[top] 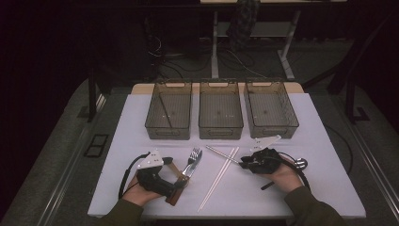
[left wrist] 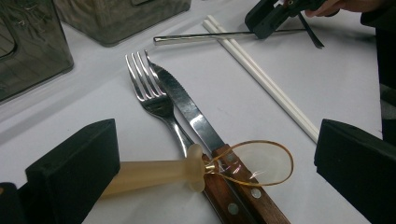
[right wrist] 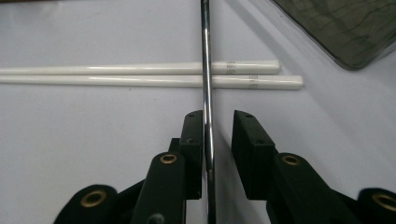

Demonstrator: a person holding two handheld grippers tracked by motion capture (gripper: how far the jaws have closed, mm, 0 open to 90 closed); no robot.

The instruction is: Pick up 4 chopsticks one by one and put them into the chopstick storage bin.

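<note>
A metal fork (top: 194, 155) (left wrist: 149, 88) and a wooden-handled knife (top: 189, 168) (left wrist: 191, 112) lie side by side. A translucent amber spoon (left wrist: 187, 170) rests across the knife handle. My left gripper (top: 181, 182) (left wrist: 215, 172) is open wide, with the spoon and knife handle between its jaws but untouched. Two white chopsticks (top: 219, 176) (left wrist: 266, 81) (right wrist: 140, 74) lie on the table with a thin metal rod (top: 221, 154) (left wrist: 201, 37) (right wrist: 205, 56) laid across them. My right gripper (top: 242, 164) (right wrist: 218, 116) straddles the rod, which lies against one jaw with a gap to the other.
Three translucent bins stand in a row at the back: left (top: 167, 129), middle (top: 220, 129), right (top: 273, 128). A corner of one bin (right wrist: 345, 32) lies close to the right gripper. The white table top (top: 320, 155) ends just before the person's forearms.
</note>
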